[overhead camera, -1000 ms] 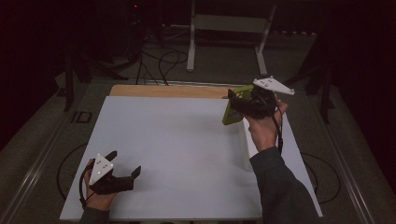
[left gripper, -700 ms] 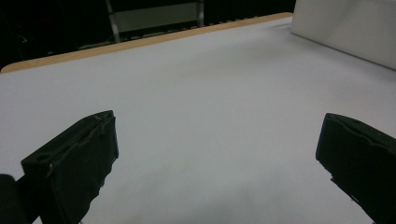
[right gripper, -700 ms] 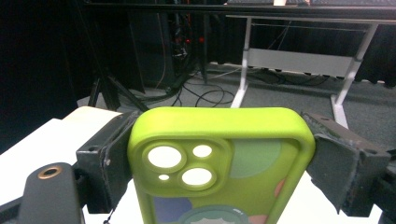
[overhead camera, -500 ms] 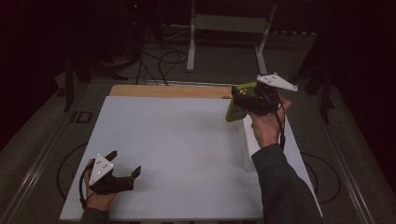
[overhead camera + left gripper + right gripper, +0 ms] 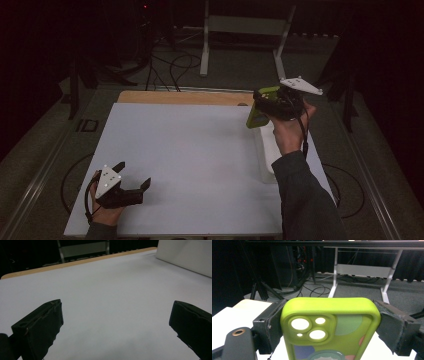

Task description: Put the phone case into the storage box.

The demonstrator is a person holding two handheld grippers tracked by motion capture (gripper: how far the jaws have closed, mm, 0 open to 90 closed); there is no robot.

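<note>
A lime-green phone case with camera cut-outs and coloured patches is clamped between the jaws of my right gripper. In the high view that case hangs upright above the table's far right part, held by the right gripper, over the far end of a white box. My left gripper rests on the table near the front left corner, jaws wide apart with nothing between them; in the left gripper view its fingers frame bare white tabletop.
The white table has a wooden strip along its far edge. The white box lies along the right side. Beyond the table stand a metal frame, cables on the floor and dark stands.
The right gripper has lifted the green case slightly higher and a little to the right. The left gripper has stayed in place.
</note>
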